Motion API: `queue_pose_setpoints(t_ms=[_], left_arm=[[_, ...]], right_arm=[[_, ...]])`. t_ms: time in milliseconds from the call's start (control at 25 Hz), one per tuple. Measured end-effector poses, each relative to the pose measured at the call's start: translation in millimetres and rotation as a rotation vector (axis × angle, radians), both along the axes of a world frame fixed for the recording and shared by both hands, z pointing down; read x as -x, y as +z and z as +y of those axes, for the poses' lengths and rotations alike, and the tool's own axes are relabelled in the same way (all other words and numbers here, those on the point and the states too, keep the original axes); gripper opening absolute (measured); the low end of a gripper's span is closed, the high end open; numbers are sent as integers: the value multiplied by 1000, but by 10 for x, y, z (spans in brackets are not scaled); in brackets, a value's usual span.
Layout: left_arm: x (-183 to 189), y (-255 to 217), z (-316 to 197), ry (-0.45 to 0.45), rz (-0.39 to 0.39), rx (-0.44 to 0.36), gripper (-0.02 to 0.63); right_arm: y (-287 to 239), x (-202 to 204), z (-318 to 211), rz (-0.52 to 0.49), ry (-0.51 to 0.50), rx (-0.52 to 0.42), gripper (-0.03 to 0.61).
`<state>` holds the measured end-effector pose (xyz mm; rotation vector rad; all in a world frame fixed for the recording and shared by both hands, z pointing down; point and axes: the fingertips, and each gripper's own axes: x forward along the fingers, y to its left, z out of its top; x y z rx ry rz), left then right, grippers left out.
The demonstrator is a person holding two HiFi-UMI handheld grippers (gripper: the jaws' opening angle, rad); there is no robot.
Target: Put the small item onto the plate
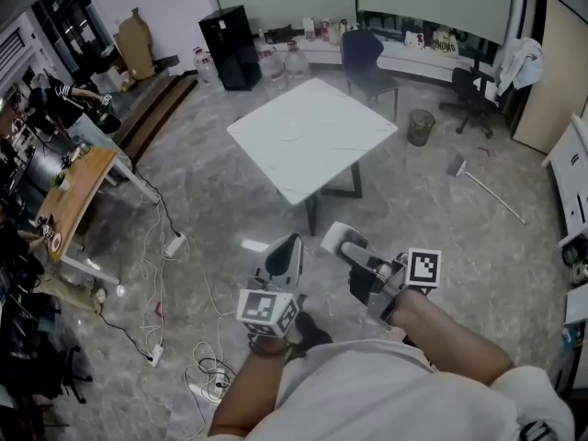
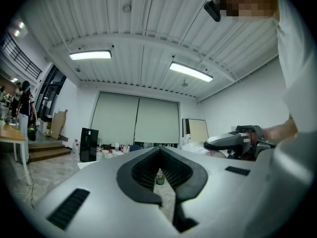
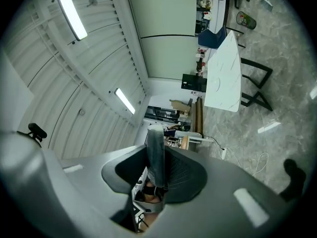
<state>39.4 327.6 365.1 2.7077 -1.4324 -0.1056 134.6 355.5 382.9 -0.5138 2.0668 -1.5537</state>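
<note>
Neither a small item nor a plate can be made out in any view. The white table is seen ahead with nothing distinguishable on its top. Both tools are held close to the person's body, over the floor and well apart from that table. The left tool is seen with its jaws together and nothing between them. The right tool is held with its jaws partly apart; nothing is clamped, and what appears to be the left tool is glimpsed through the gap. The table lies forward of both tools, its near corner turned toward them, and the right tool is judged marginally nearer — so an approach is called for before any grasp.
</note>
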Motion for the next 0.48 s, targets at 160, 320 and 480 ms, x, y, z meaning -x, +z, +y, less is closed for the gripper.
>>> queue_pose_setpoints(t_ms=[160, 320, 480], left_arm=[[52, 54, -515, 22, -1, -8, 6], [121, 135, -1111, 55, 15, 3, 6], [264, 84, -1810, 91, 17, 9, 6]], right_arm=[[42, 87, -493, 4, 21, 7, 104], [80, 233, -1086, 7, 44, 7, 104], [-1, 432, -1742, -7, 76, 11, 104]])
